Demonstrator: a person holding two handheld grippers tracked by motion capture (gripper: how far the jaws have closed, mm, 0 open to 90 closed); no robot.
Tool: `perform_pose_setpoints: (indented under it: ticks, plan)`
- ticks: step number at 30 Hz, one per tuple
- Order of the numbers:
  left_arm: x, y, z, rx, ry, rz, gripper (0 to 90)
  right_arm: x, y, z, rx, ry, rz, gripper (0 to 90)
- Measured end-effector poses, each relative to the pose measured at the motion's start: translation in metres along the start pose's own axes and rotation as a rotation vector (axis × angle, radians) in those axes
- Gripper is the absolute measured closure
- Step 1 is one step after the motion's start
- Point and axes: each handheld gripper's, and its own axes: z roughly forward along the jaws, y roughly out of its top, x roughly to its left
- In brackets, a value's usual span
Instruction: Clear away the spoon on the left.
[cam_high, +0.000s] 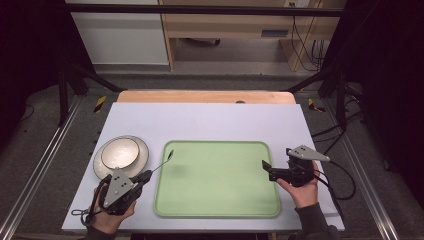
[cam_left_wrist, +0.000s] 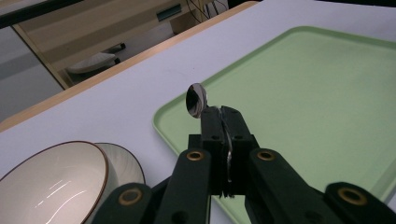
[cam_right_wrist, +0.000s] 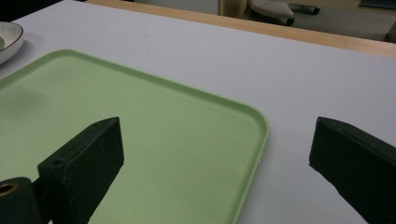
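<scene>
Spoon (cam_left_wrist: 196, 99) stood clamped by its handle in my left gripper (cam_left_wrist: 222, 114), its bowl hanging over the near-left corner of the green tray (cam_high: 220, 200) on the bench (cam_high: 210, 120). My right gripper (cam_right_wrist: 215, 149) hovered at the tray's right edge, jaws wide apart and holding nothing.

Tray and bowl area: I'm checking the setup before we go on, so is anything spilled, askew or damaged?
Nothing stands out. The green tray lies flat and bare, the bowl sits upright on its plate, and the left gripper holds a spoon over the tray's left edge.
</scene>
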Motion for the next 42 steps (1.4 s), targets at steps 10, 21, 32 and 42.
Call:
perform_pose_setpoints:
  ticks: [10, 21, 32, 42]
  plan:
    - [-0.007, -0.001, 0.011, 0.022, -0.012, 0.023, 89.0, 0.000, 0.000, 0.000, 0.000, 0.000, 0.000, 3.5]
    - [-0.009, -0.004, 0.024, 0.044, -0.002, 0.028, 89.0, 0.000, 0.000, 0.001, 0.003, 0.001, -0.001, 3.5]
    - [-0.012, -0.009, 0.040, 0.073, 0.009, 0.048, 89.0, 0.001, 0.000, 0.002, 0.007, 0.004, 0.001, 3.5]
    - [-0.013, -0.014, 0.050, 0.108, 0.015, 0.049, 88.9, 0.001, 0.000, 0.002, 0.007, 0.005, 0.001, 3.5]
